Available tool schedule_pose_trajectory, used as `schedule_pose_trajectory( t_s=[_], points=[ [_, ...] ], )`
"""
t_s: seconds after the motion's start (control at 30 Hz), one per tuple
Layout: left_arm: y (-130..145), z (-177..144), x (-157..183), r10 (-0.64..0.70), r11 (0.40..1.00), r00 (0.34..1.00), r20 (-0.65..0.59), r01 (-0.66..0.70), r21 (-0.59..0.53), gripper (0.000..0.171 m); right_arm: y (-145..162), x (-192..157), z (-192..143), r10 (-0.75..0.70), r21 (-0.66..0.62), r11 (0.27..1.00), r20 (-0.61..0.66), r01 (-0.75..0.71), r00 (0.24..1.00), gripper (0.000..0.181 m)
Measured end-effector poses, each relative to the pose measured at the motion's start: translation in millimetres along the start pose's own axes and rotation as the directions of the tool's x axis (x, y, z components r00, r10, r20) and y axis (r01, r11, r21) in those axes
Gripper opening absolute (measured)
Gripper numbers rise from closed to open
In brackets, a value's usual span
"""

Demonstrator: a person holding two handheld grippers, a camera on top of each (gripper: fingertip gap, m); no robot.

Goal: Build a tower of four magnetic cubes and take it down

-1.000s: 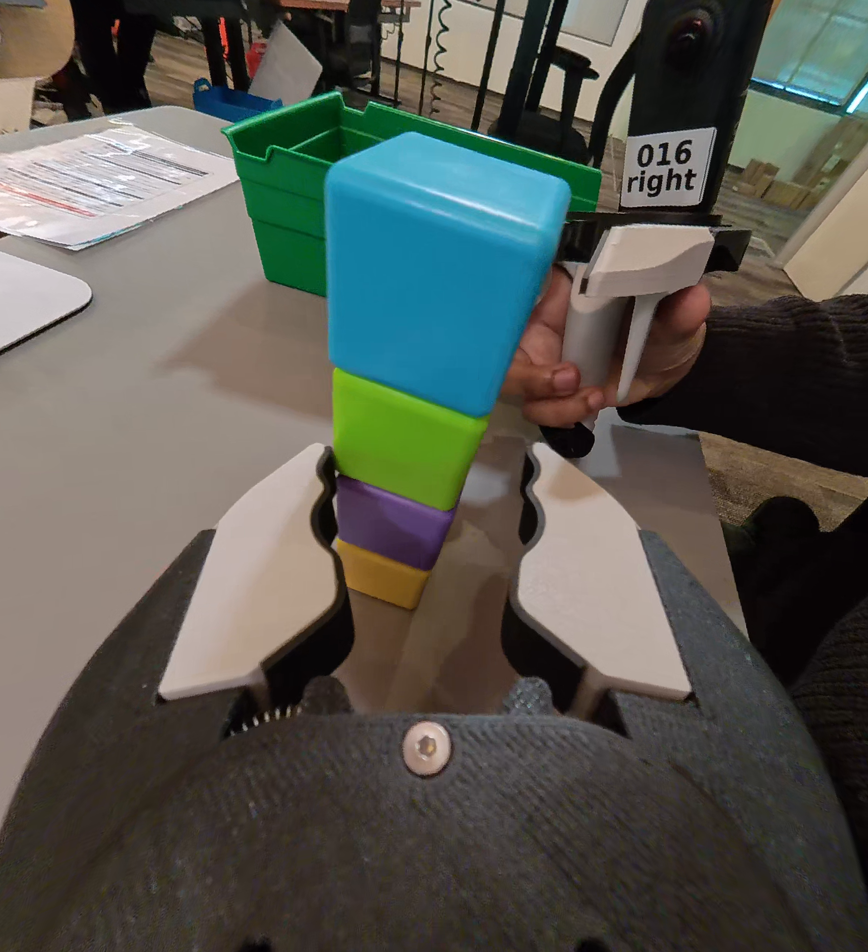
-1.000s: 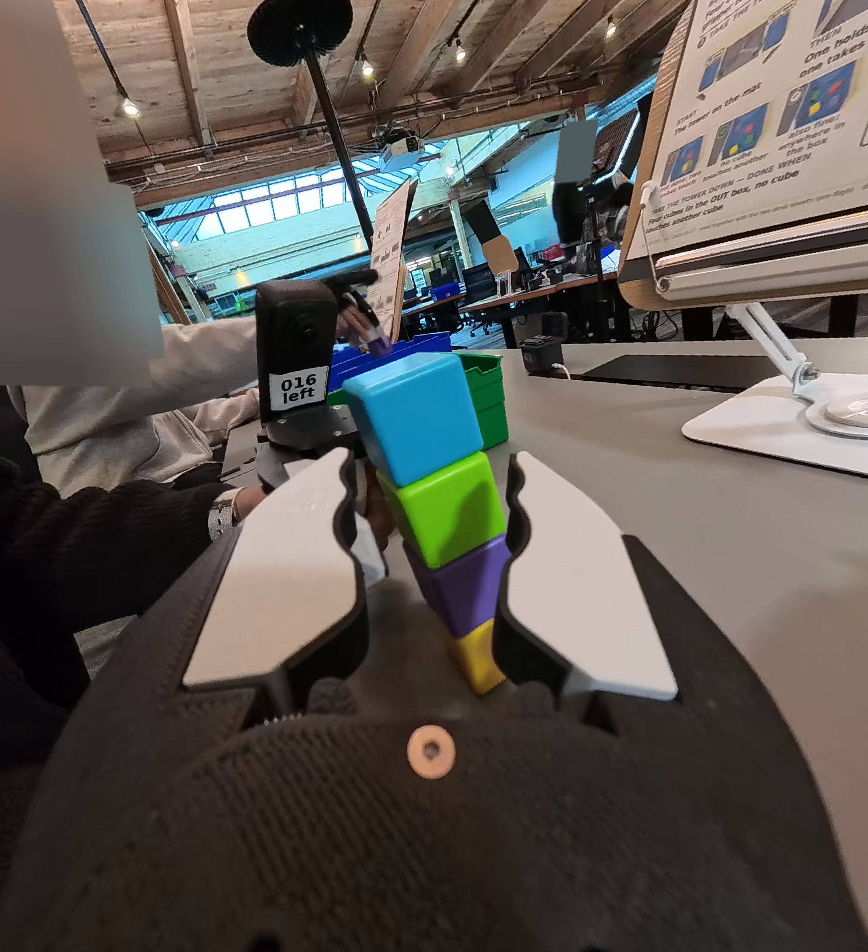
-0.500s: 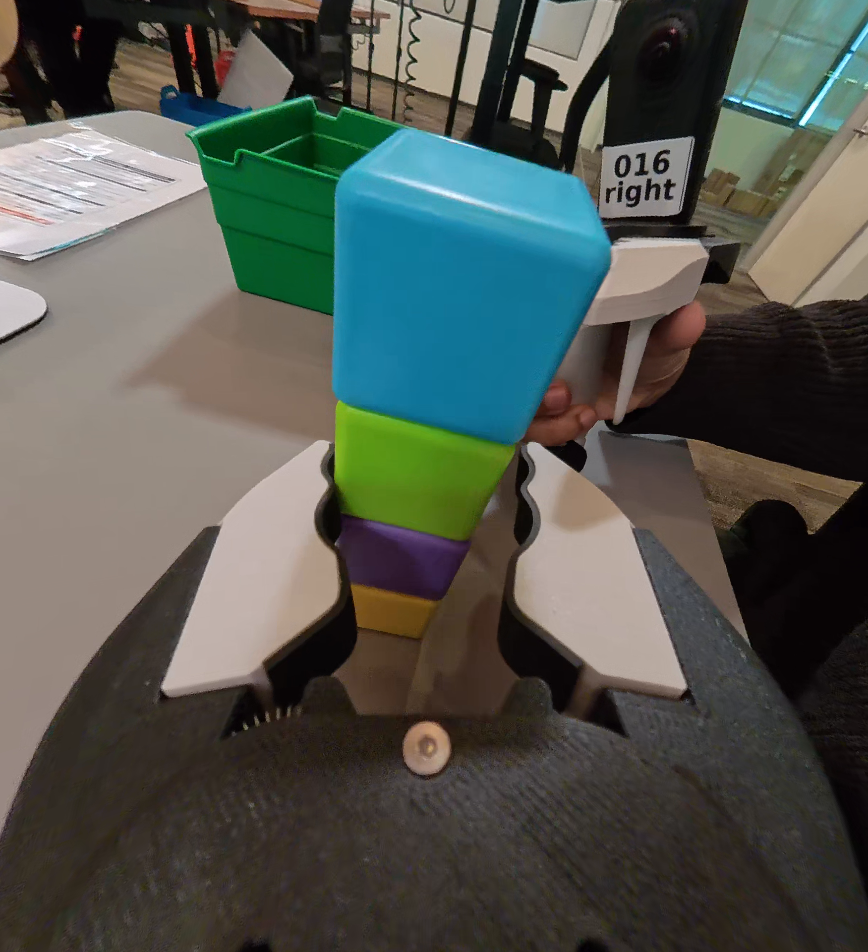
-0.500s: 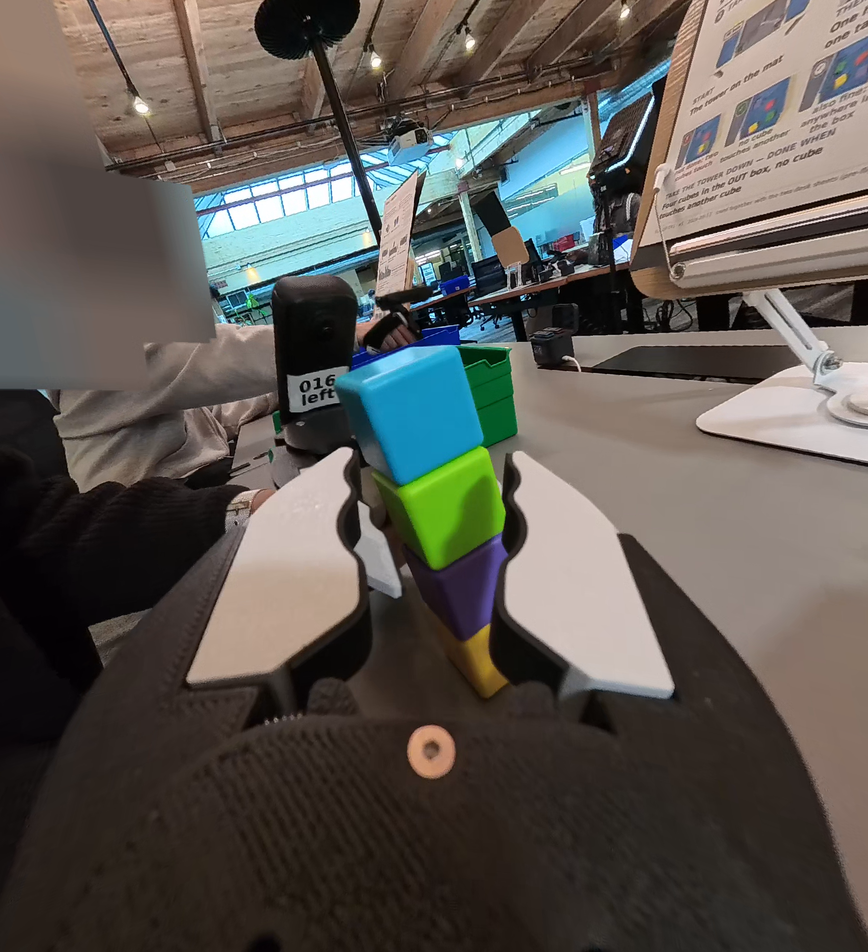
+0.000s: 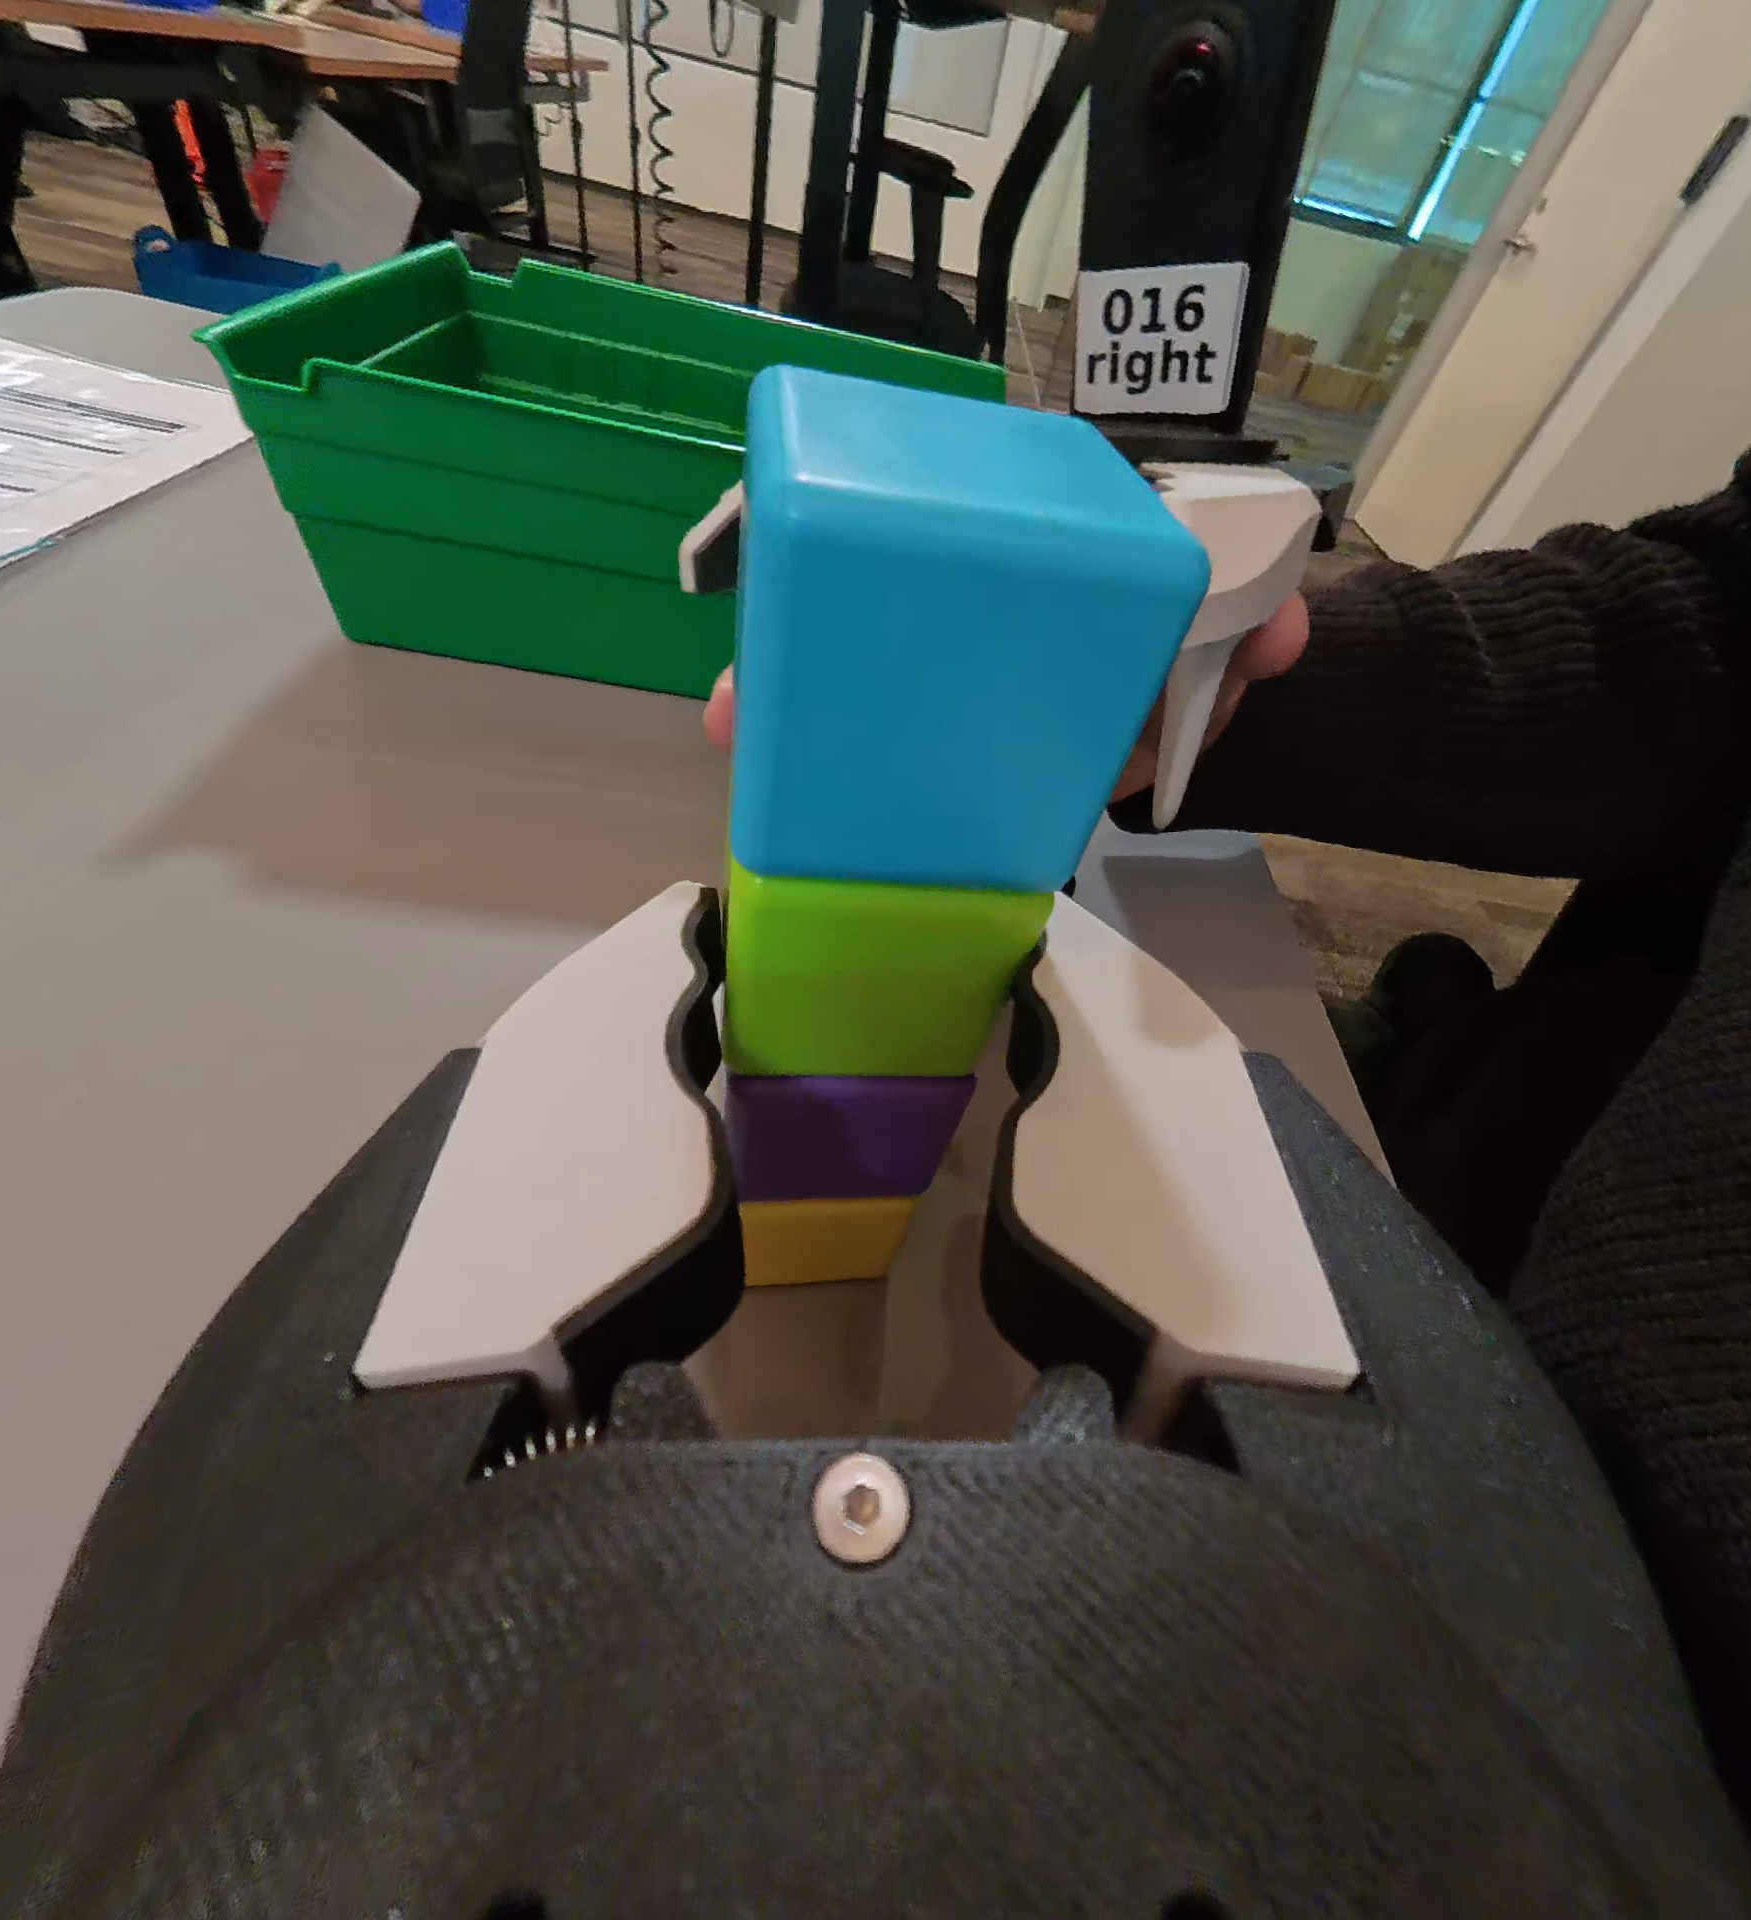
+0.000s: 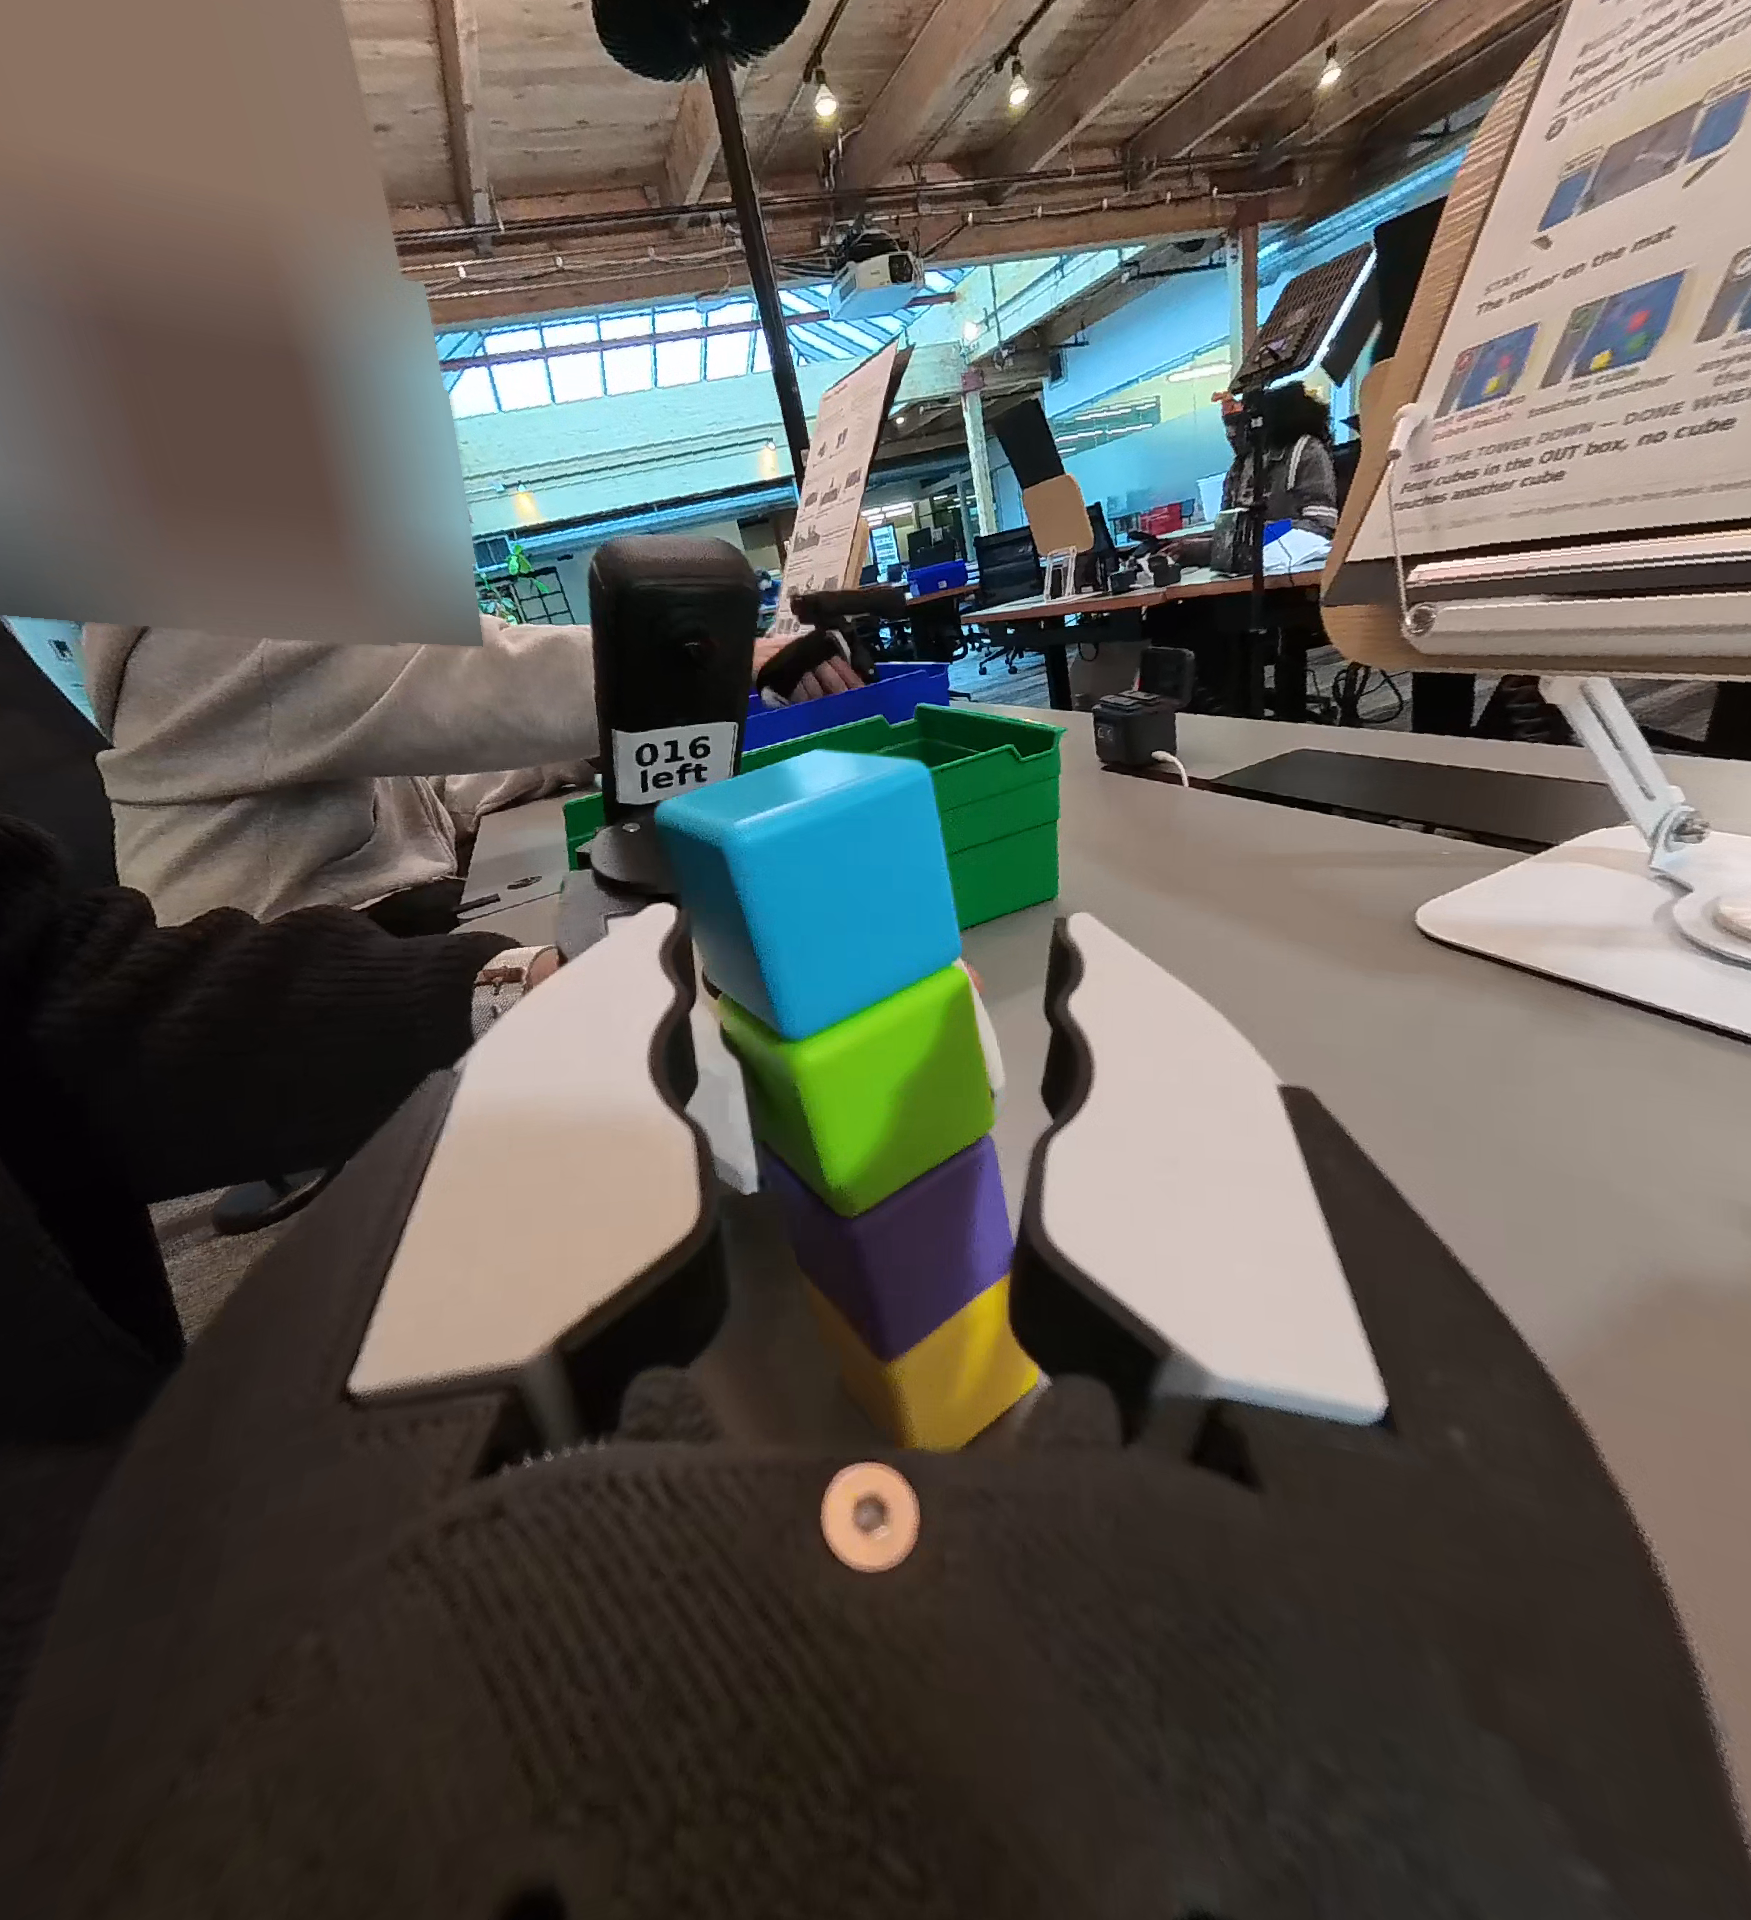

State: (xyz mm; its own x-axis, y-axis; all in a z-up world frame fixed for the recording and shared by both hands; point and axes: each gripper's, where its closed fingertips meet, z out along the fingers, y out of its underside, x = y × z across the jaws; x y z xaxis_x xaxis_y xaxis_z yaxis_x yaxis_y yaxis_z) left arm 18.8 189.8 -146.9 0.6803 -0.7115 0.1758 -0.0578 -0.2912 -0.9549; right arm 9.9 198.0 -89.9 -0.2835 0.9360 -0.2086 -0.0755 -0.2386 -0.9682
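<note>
**Two sets of tongs flanking a four-cube tower**

Tower standing upright on the grey worktop (image 5: 227, 935): yellow cube (image 5: 824, 1238) at the bottom, purple cube (image 5: 840, 1138) on it, lime-green cube (image 5: 866, 982) next, blue cube (image 5: 938, 644) on top.

Left tongs (image 5: 866, 997) sitting with jaws apart on either side of the lime-green cube. The left finger is lying against or just beside the cube's face; the right finger is close to its edge; contact cannot be told for certain.

Right tongs (image 6: 871, 1023) also spread, straddling the tower at lime-green and purple level, with clear gaps on both sides. In the left wrist view they are showing behind the blue cube at about 1 o'clock, held by a hand (image 5: 1255, 644) in a dark knit sleeve.

Green bin (image 5: 497, 499) sitting on the worktop beyond the tower, at 11 o'clock in the left wrist view, well apart from it. Printed sheets (image 5: 9, 436) lying at 10 o'clock. In the right wrist view, a white stand base (image 6: 1619, 935) resting at 2 o'clock, carrying an instruction board (image 6: 1629, 312).
</note>
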Motion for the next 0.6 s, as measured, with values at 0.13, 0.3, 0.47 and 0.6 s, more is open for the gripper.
schedule_pose_trajectory(
  t_s=[0.13, 0.3, 0.47, 0.6],
  points=[
    [-0.2, -3.0, -1.1, 0.011, 1.000, 1.000, 0.016, -0.011, 0.001, 0.055, -0.8, -2.8, 0.9, -0.006, 0.005, 1.000, 0.005, 0.006, 1.000, 0.067],
    [-4.3, -5.7, -7.2, 0.014, 1.000, 0.997, 0.072, -0.016, 0.024, 0.066, -0.2, -3.1, 1.3, -0.002, 0.001, 1.000, 0.006, 0.002, 1.000, 0.067],
    [-4.8, -3.8, 0.3, 0.007, 0.999, 0.999, 0.032, -0.008, 0.032, 0.052, 0.2, -5.2, 1.8, -0.006, -0.005, 1.000, 0.014, 0.006, 1.000, 0.065],
    [-3.0, -4.3, 4.4, 0.002, 1.000, 1.000, -0.012, -0.002, 0.018, 0.053, -0.5, -11.1, 4.3, -0.034, -0.007, 0.999, 0.023, 0.034, 0.999, 0.065]
  ],
)
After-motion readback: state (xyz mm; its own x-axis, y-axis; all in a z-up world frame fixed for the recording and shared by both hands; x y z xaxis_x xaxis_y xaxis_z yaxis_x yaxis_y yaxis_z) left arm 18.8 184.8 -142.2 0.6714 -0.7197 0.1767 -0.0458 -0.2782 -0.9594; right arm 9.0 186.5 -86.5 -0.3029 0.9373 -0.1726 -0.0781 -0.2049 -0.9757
